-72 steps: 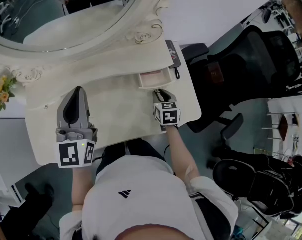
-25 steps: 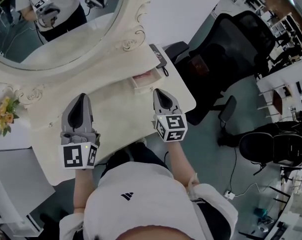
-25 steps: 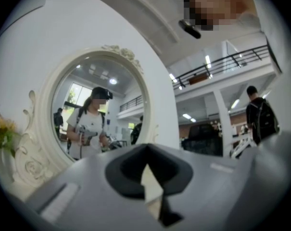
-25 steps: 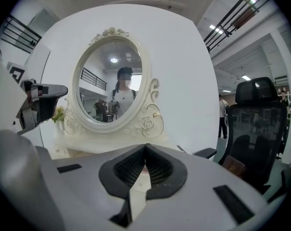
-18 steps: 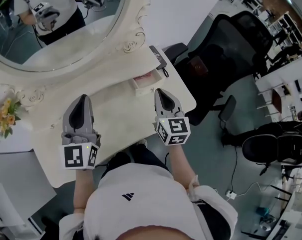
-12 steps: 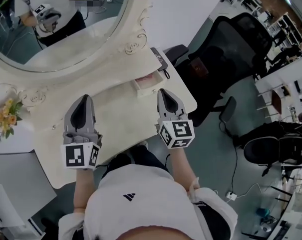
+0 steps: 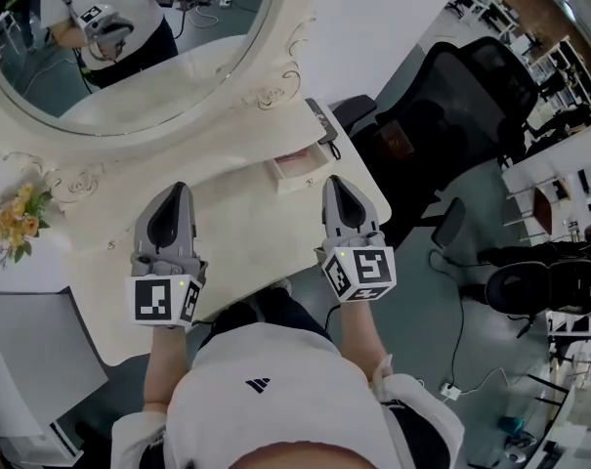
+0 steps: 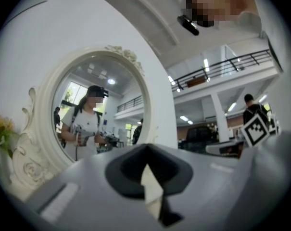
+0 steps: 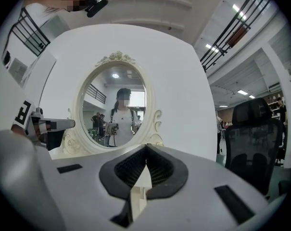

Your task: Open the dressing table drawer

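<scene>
The drawer (image 7: 297, 167) sits at the right rear of the cream dressing table (image 7: 236, 218), just under the right end of the carved frame of the oval mirror (image 7: 129, 47). It is pulled out, so its pinkish inside shows from above. The right gripper (image 7: 332, 183) hangs over the table's right edge with its tips towards the drawer but apart from it, and only bare tabletop lies between them. In the right gripper view its jaws are clenched tip to tip on nothing. The left gripper (image 7: 176, 191) is held over the left half of the table, well apart from the drawer and pointing at the mirror frame; its own view shows its jaws pressed together at the tips, also empty. A dark flat device (image 7: 321, 123) lies on the table's rear right corner just beyond the drawer, close to the wall. A black office chair (image 7: 442, 125) stands tight against the table's right side, next to the drawer's end of the table, and a second dark chair (image 7: 534, 286) is farther off on the grey floor. A bunch of yellow flowers (image 7: 15, 221) stands at the table's far left. The mirror shows the person in a white shirt (image 7: 256, 399) holding both grippers up
</scene>
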